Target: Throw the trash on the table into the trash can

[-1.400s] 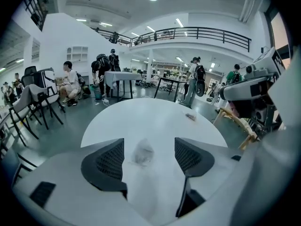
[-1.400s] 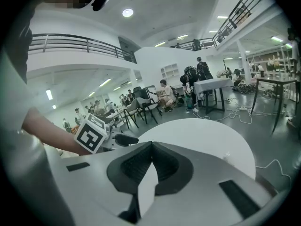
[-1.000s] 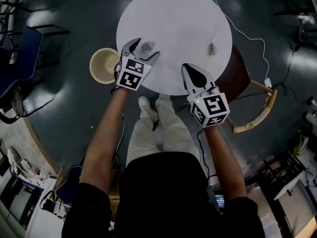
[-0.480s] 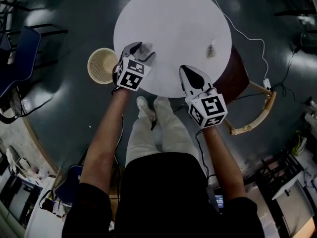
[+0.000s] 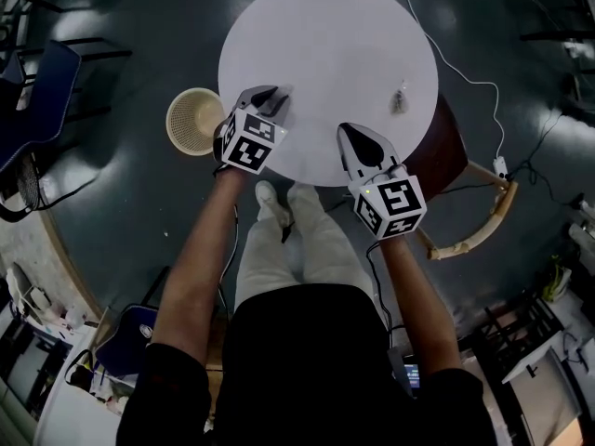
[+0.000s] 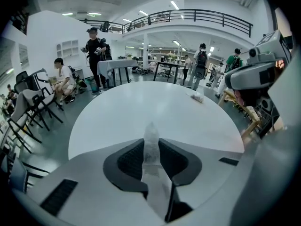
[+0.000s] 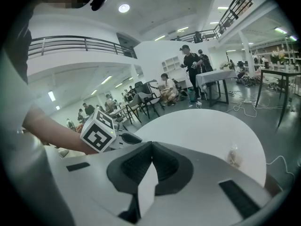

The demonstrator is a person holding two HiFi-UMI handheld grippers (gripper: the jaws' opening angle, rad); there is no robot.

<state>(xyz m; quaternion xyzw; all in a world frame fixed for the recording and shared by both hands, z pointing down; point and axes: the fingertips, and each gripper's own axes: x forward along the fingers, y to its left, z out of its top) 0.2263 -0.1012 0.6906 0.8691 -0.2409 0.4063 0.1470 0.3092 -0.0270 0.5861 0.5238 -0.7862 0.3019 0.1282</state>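
A round white table (image 5: 335, 35) bears two bits of trash. My left gripper (image 5: 271, 98) is at the table's near left edge. Its jaws have just been closing, and they are now shut on a crumpled clear plastic wrapper (image 6: 151, 132) that sticks out past the fingertips. A second small wrapper (image 5: 399, 98) lies at the table's right side, also visible in the left gripper view (image 6: 197, 97) and the right gripper view (image 7: 233, 157). My right gripper (image 5: 359, 139) hovers at the near edge, shut and empty. A pale wicker trash can (image 5: 193, 121) stands on the floor left of the table.
A wooden chair (image 5: 469, 226) stands right of the table, and a white cable (image 5: 465, 72) runs across the floor behind it. A blue chair (image 5: 42, 110) is far left. My legs are just below the table's near edge. Several people and desks fill the room beyond.
The left jaws stood wide around the clear wrapper and have closed onto it. The right gripper has kept still.
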